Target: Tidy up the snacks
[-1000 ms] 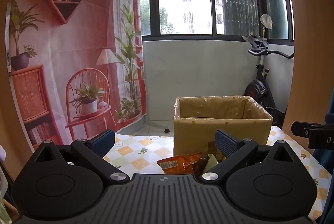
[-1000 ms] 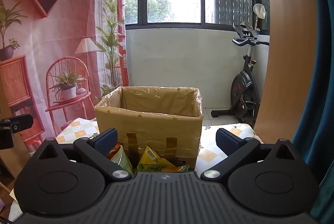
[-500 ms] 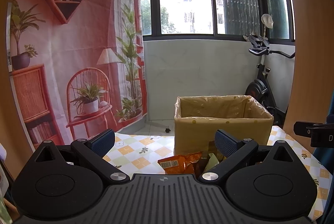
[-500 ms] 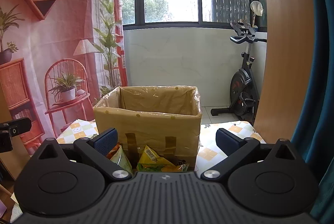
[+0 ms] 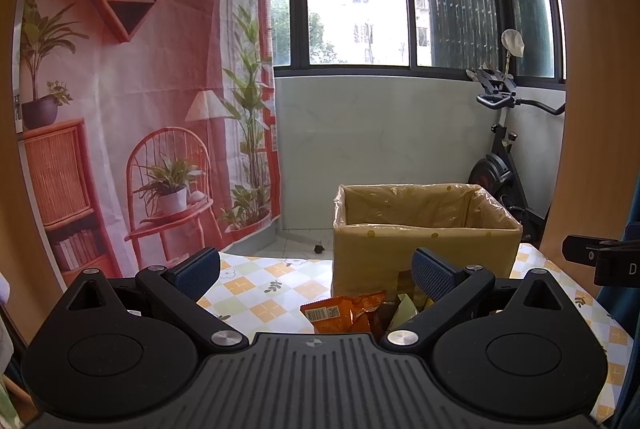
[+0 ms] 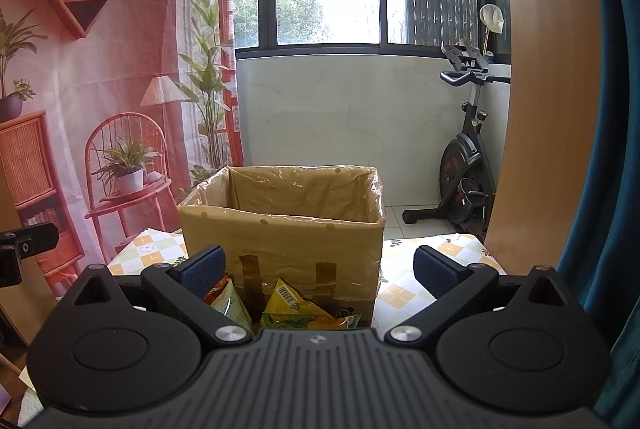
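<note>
An open cardboard box (image 5: 424,241) lined with clear plastic stands on the checked tablecloth (image 5: 260,293); it also shows in the right wrist view (image 6: 280,241). Snack packets lie in front of it: an orange packet (image 5: 340,315) and a green one (image 5: 404,311) in the left wrist view, a yellow packet (image 6: 290,305) and a pale green packet (image 6: 230,305) in the right wrist view. My left gripper (image 5: 316,271) is open and empty, above and short of the packets. My right gripper (image 6: 320,269) is open and empty, facing the box.
A printed pink backdrop (image 5: 140,89) hangs at the left. An exercise bike (image 6: 464,169) stands on the floor behind the table at the right. A wooden panel (image 6: 548,89) and blue curtain (image 6: 608,149) are at the right.
Both grippers have shifted only slightly; the box sits a little lower in the right wrist view. Both stay open.
</note>
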Demonstrator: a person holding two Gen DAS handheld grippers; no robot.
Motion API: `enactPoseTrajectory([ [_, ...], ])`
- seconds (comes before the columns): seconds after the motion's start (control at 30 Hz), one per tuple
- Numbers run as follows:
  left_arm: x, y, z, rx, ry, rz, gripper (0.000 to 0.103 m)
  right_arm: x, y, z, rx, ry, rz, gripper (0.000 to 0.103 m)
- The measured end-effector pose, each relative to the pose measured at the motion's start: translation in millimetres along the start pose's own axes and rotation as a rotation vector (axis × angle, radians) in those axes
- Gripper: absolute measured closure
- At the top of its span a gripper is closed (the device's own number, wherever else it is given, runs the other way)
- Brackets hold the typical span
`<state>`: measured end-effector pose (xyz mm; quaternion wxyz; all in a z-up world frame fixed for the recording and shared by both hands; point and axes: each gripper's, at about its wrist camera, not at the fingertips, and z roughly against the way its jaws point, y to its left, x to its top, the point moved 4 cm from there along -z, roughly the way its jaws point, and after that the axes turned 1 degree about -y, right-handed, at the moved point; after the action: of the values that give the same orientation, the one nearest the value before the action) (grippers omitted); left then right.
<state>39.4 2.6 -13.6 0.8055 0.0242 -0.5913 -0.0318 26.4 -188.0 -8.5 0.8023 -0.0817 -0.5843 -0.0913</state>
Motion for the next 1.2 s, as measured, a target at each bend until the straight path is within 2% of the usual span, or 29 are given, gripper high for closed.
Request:
enactPoseTrajectory([
  [1.2,-1.9,-0.5,-1.1,0.005,0.003,0.004,0.000,-0.6,0.0,0.2,0.001,0.002,0.000,0.001],
])
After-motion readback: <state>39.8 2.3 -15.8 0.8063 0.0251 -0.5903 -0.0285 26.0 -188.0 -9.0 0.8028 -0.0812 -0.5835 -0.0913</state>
